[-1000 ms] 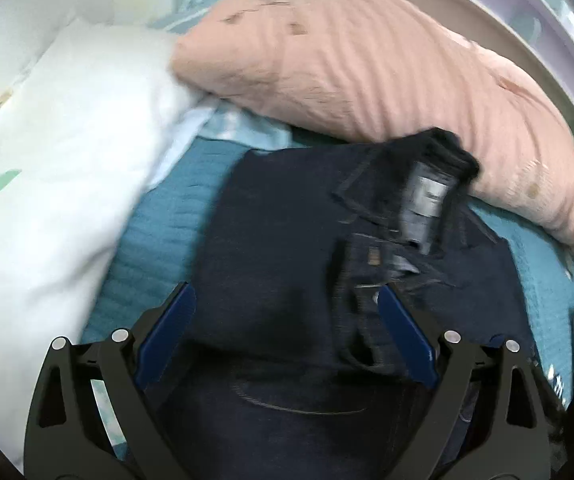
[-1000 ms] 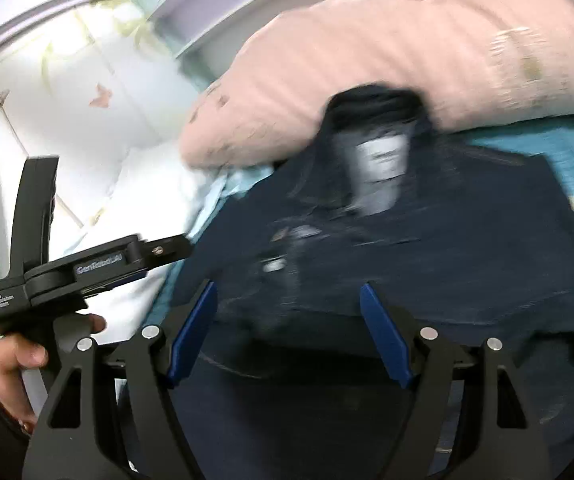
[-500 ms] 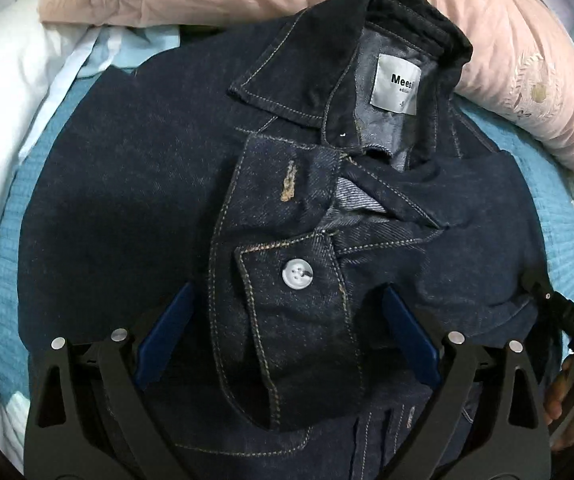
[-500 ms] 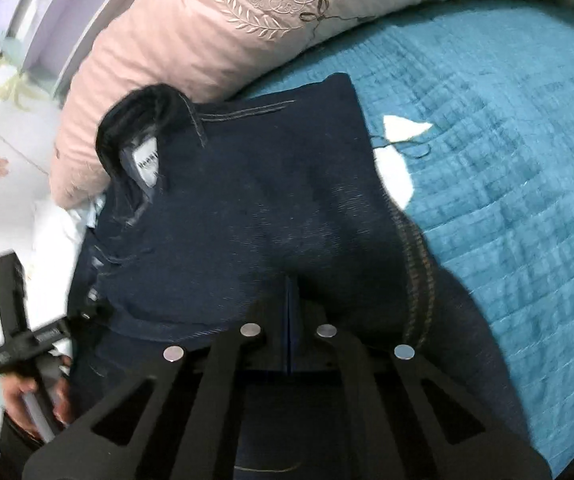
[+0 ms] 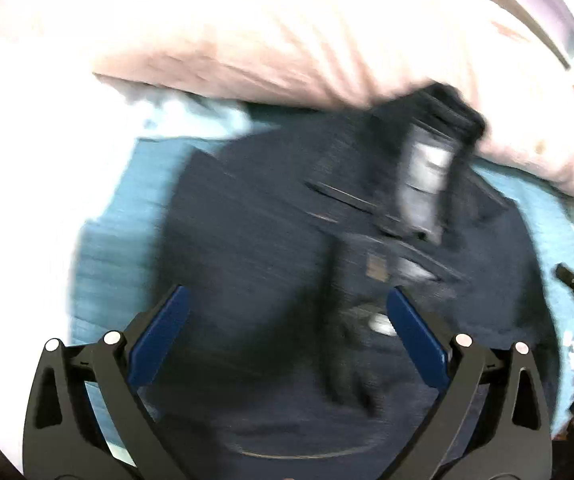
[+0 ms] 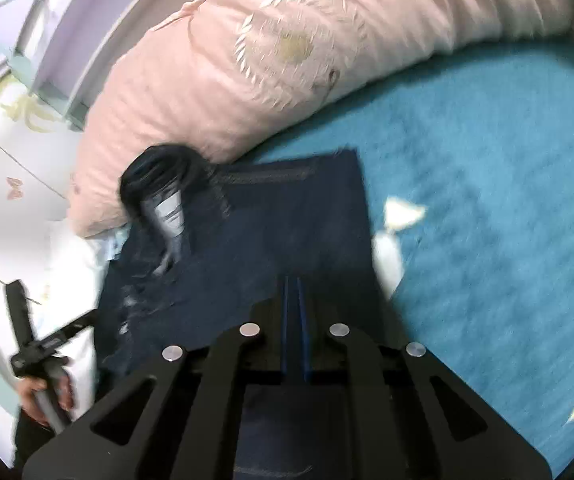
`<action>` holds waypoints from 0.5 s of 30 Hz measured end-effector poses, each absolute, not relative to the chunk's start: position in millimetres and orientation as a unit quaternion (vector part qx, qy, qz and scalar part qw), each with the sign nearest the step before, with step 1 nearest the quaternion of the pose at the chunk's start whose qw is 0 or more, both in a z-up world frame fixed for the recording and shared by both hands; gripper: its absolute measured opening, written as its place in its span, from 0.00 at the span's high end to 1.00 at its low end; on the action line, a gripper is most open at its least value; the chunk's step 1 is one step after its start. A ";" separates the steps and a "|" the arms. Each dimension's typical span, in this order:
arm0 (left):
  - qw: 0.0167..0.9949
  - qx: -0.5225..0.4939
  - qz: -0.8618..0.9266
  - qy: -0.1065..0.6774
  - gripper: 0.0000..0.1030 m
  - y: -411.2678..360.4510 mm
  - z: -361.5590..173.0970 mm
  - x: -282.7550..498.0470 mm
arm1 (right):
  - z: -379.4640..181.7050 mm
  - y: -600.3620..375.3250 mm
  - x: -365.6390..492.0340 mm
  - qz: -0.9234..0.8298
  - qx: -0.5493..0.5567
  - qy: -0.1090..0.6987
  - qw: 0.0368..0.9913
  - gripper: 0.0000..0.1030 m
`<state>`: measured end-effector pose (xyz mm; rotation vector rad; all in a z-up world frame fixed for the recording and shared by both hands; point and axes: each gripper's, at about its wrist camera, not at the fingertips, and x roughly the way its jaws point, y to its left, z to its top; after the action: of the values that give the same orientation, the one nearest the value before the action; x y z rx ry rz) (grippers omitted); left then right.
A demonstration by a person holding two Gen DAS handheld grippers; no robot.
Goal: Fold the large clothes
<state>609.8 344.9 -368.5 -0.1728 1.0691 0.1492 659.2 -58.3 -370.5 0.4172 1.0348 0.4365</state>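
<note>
A dark blue denim jacket (image 5: 271, 240) lies on the teal bedspread (image 5: 115, 248), collar toward the pink pillow; it also shows in the right wrist view (image 6: 287, 216). My left gripper (image 5: 285, 312) is open and empty, above the jacket's front near a button. My right gripper (image 6: 294, 284) has its blue pads pressed together over the jacket's right side; whether cloth is pinched between them is hidden. The left wrist view is blurred by motion.
A pink embroidered pillow (image 6: 287, 48) lies against the headboard behind the collar. A white pillow (image 5: 27, 160) lies left of the jacket. Teal bedspread (image 6: 487, 200) stretches to the right of the jacket. The left gripper's handle and hand (image 6: 43, 364) show at left.
The left gripper has pulled back and up from the jacket front, still open. The right gripper stays shut over the jacket's right side and has shifted slightly.
</note>
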 end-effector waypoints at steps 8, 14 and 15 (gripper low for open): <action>0.834 -0.083 0.134 0.529 0.04 427.4 -379.1 637.9 | -386.5 -48.1 709.9 0.187 0.170 0.522 0.814 0.77; 0.826 -0.091 0.115 0.545 0.04 436.9 -398.5 653.4 | -388.9 -40.2 725.3 0.182 0.148 0.524 0.818 0.67; 0.825 -0.097 0.110 0.546 0.04 437.2 -399.9 655.5 | -388.1 -39.8 727.1 0.182 0.143 0.524 0.820 0.63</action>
<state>655.5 437.2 -399.9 -0.2063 1.1613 0.2340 727.1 -39.8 -388.1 0.3048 1.1149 0.3867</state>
